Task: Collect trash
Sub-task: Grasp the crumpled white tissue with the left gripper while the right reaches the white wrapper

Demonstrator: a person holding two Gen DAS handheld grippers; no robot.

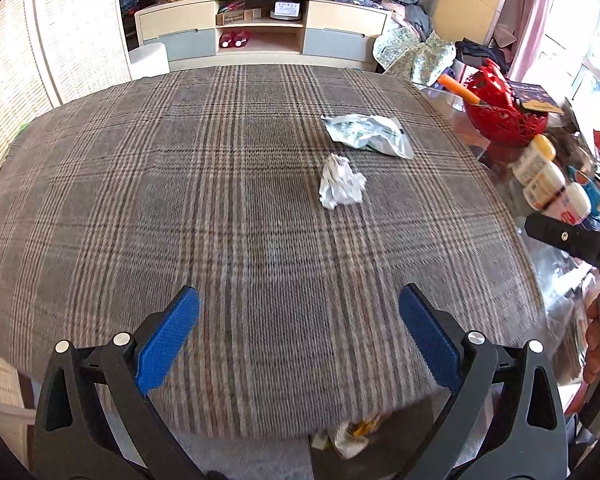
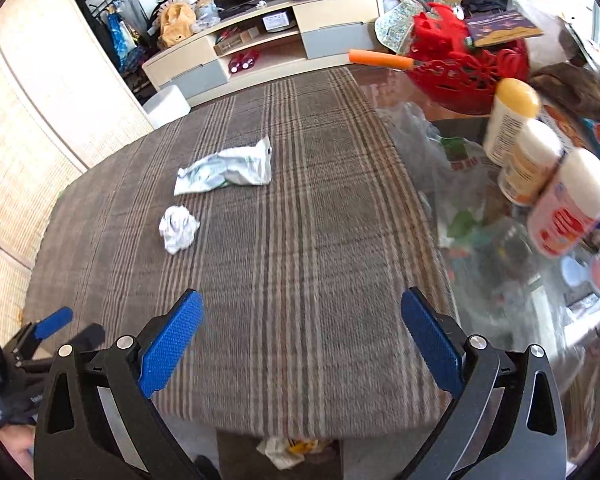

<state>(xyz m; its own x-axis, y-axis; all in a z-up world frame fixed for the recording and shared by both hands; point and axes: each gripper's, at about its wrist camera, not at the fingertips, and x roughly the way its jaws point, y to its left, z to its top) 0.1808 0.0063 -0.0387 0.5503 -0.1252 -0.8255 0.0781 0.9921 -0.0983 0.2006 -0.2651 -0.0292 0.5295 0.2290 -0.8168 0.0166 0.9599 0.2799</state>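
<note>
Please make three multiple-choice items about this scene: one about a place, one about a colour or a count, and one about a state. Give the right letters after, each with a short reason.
1. Where does the crumpled paper ball lie relative to the flattened white wrapper, seen from the grippers?
A. nearer to the grippers
B. farther away
C. on top of it

2. What colour is the openwork basket beside the plaid cloth?
A. green
B. red
C. white

3. In what state is the left gripper?
A. shut on the paper ball
B. shut on nothing
C. open and holding nothing

Answers:
1. A: in both wrist views the ball sits below the wrapper, closer to the fingers, with cloth showing between them.
2. B: the basket is bright red in both views.
3. C: its blue pads stand wide apart with only cloth between them; the right gripper looks the same.
</note>
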